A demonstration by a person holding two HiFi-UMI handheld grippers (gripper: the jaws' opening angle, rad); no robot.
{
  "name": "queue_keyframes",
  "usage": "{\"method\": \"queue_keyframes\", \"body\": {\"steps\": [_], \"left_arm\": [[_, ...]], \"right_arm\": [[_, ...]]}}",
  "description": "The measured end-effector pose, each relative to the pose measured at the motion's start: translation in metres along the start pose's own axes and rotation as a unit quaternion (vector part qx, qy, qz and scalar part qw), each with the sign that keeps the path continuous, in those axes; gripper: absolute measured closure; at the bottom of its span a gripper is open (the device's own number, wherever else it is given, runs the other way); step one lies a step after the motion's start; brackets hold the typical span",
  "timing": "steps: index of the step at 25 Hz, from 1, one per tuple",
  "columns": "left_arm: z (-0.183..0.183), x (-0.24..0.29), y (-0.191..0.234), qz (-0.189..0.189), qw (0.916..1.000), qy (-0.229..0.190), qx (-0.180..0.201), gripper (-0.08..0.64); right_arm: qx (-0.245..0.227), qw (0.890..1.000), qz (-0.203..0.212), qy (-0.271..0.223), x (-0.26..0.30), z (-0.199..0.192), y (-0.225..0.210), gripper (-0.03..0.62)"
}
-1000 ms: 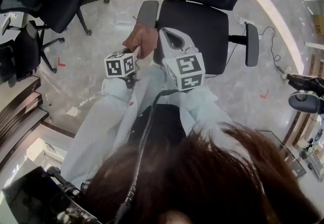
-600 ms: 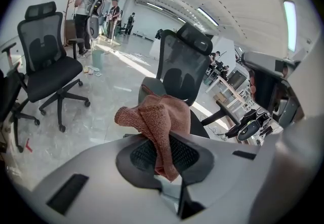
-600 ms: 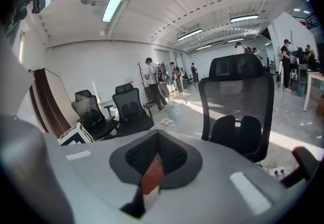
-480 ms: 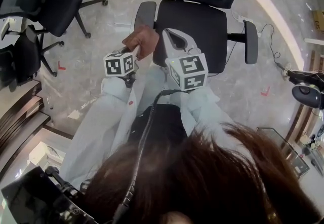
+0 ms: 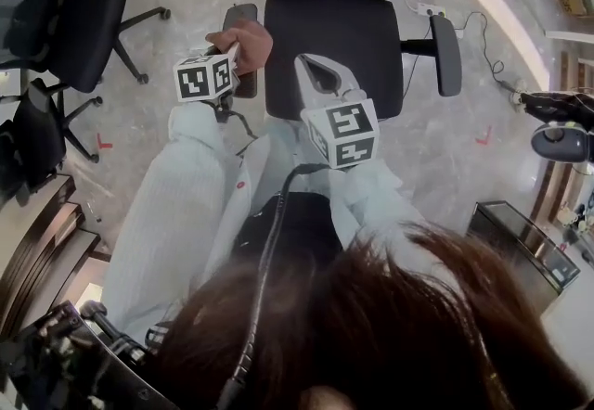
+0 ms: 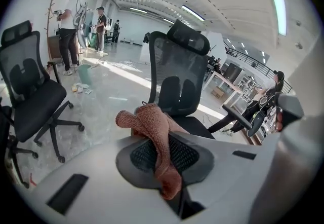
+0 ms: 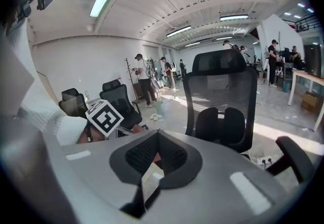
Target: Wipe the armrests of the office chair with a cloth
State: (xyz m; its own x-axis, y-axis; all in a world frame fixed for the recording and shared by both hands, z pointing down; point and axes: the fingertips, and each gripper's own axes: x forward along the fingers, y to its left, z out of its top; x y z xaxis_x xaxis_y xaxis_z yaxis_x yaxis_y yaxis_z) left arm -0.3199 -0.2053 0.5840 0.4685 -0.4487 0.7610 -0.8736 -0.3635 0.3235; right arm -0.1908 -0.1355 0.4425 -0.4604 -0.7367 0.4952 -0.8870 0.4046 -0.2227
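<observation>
Left tool (image 5: 232, 56): jaws are pinching the cloth (image 6: 154, 132), which is bunching out past the tips in a rust-brown wad
Left armrest (image 5: 244, 17): the wad is sitting on or just above its pad; contact is looking likely, not certain
Office chair (image 5: 334, 42): is standing square ahead, seat facing the person
Right tool (image 7: 157, 149): jaws are pressing together on nothing, hovering over the seat's front edge
Right armrest (image 5: 446, 54): is lying well apart from both tools, with no cloth near it
Step in hand (judgement): wiping the left pad; doing it well is meaning pressing the wad flat, stroking the pad's whole length, and steadying the chair against rolling
Hard to make out: the cloth and left tool are covering the near half of the left pad; the chair base is lying hidden under the seat
</observation>
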Motion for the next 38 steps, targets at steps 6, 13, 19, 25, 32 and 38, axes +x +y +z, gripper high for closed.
{"method": "queue_keyframes", "body": {"steps": [6, 13, 19, 25, 32, 38], "left_arm": [[0.04, 0.045, 0.019, 0.015, 0.9998, 0.002, 0.015, 0.522], [0.057, 0.052, 0.014, 0.018, 0.9994, -0.009, 0.028, 0.522], [0.063, 0.008, -0.016, 0.021, 0.997, -0.063, 0.041, 0.522], [0.072, -0.066, -0.077, -0.003, 0.9869, -0.147, 0.067, 0.522], [0.096, -0.154, -0.163, -0.04, 0.9566, -0.271, 0.099, 0.522], [0.107, -0.197, -0.189, -0.063, 0.9395, -0.312, 0.127, 0.522]], "right_arm": [[0.022, 0.999, -0.034, 0.016, 0.004, -0.014, -0.033, 0.592], [0.028, 0.999, -0.037, 0.015, 0.012, -0.008, -0.042, 0.592], [0.019, 0.999, -0.026, -0.008, 0.006, 0.007, -0.034, 0.592], [0.01, 0.999, -0.02, -0.04, -0.016, 0.027, -0.019, 0.592], [-0.018, 0.994, -0.021, -0.102, -0.058, 0.065, -0.002, 0.592], [-0.043, 0.988, -0.045, -0.144, -0.093, 0.09, 0.007, 0.592]]}}
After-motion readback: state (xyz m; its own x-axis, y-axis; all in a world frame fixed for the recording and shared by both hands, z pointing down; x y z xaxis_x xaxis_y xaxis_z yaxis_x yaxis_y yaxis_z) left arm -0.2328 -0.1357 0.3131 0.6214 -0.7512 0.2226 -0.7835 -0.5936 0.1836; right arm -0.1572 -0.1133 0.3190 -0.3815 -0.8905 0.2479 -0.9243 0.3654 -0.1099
